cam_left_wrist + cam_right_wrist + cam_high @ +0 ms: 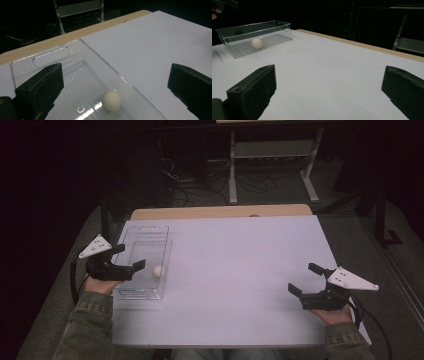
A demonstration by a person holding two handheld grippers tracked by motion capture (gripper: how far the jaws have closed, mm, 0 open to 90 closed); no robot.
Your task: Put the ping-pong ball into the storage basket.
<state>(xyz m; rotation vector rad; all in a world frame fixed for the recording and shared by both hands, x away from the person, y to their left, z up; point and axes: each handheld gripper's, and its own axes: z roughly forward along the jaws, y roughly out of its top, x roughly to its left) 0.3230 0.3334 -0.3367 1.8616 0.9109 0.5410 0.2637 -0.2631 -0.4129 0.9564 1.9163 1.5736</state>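
A clear plastic bin (145, 240) lies on the white table sheet at the left. Inside it, near its right wall, rests a small white ball (158, 270) (111, 100) (257, 43). My left gripper (131, 256) hovers over the bin's near left part, open, with nothing between its jaws; the ball lies just ahead of it. My right gripper (305, 279) is held near the table's right front, open and holding nothing, far from the bin (254, 35).
A white sheet (235, 270) covers most of the wooden table (220, 211). Beyond the far edge are a metal stand (270, 165) and cables on a dark floor. Broad bare sheet lies between the two grippers.
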